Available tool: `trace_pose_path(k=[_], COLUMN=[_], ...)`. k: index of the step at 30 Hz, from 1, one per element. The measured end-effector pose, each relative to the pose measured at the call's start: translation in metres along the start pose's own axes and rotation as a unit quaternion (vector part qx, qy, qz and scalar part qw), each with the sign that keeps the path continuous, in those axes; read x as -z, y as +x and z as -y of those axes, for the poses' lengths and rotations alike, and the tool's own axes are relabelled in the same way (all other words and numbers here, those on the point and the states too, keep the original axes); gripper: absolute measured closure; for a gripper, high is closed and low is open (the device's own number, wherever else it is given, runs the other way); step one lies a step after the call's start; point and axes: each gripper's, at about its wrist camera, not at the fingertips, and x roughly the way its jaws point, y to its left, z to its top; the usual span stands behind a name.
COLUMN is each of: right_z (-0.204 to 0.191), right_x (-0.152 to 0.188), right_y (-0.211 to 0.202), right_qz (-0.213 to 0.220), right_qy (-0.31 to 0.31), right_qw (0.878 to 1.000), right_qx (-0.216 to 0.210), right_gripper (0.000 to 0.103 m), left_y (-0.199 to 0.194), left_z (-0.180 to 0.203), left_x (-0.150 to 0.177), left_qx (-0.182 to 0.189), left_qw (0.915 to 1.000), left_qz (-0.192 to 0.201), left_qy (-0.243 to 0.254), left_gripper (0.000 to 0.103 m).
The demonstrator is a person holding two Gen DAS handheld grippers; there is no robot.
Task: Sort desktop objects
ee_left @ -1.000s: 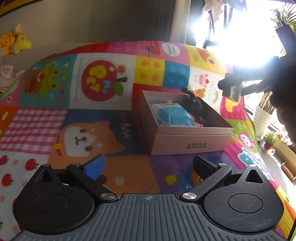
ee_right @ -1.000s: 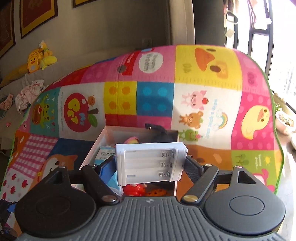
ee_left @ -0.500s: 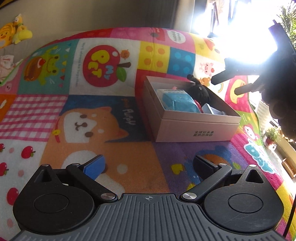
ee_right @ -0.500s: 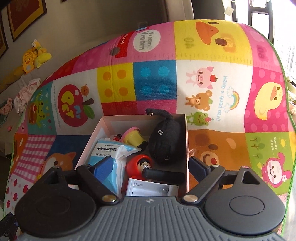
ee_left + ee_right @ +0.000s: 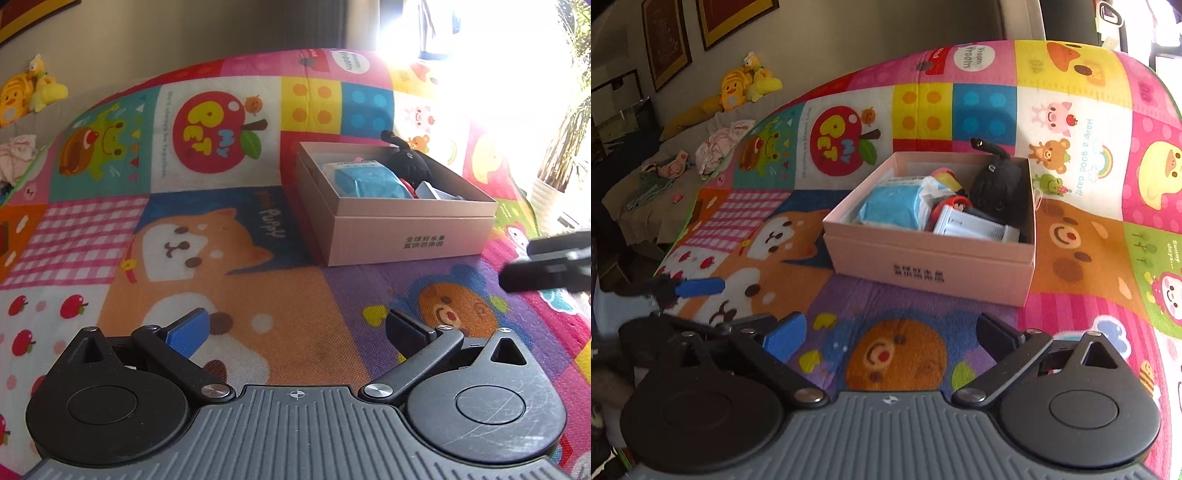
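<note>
play mat | pink box holds white case | right gripper just spread, empty | left gripper spread, empty

I am working in a home, in what looks like a living room or playroom. Under me lies a children's play mat printed with cartoon animals and fruit. Yellow plush toys sit against the wall, framed pictures hang above them, and potted plants stand by a bright window.
</note>
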Motion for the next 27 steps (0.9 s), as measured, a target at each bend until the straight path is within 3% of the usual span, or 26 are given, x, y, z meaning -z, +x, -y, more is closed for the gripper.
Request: trace_pose_path(k=[3,6,10,13,20,24,27], right_z=[-0.005,-0.008,-0.002,-0.003,0.002,0.003,0.002], right_x=[0.028,0.041,0.040,0.036,0.028,0.036,0.035], right_y=[-0.001,0.006,0.029,0.043,0.057,0.055,0.056], right_qz=[-0.021,-0.033,-0.043,-0.038,-0.020,0.012,0.010], right_qy=[0.004,0.014,0.031,0.017,0.024,0.016,0.014], right_qw=[1.000,0.999,0.994,0.989,0.989,0.990,0.990], right_qx=[0.001,0.028,0.094,0.143,0.146,0.138,0.140], right_gripper=[0.002,0.000,0.000,0.000,0.000,0.000,0.000], left_y=[0.001,0.006,0.016,0.018,0.039,0.038,0.038], left_z=[0.004,0.008,0.016,0.017,0.016,0.017,0.016], left_x=[0.005,0.010,0.017,0.014,0.008,0.009,0.009], left_qx=[-0.011,-0.030,-0.033,-0.028,-0.059,-0.060,-0.060], left_qw=[0.9999,0.9994,0.9989,0.9994,0.9976,0.9975,0.9975], left_qz=[-0.005,-0.016,-0.029,-0.019,-0.032,-0.031,-0.031], left_qy=[0.009,0.008,0.017,0.009,-0.020,-0.020,-0.021], left_gripper=[0.000,0.000,0.000,0.000,0.000,0.000,0.000])
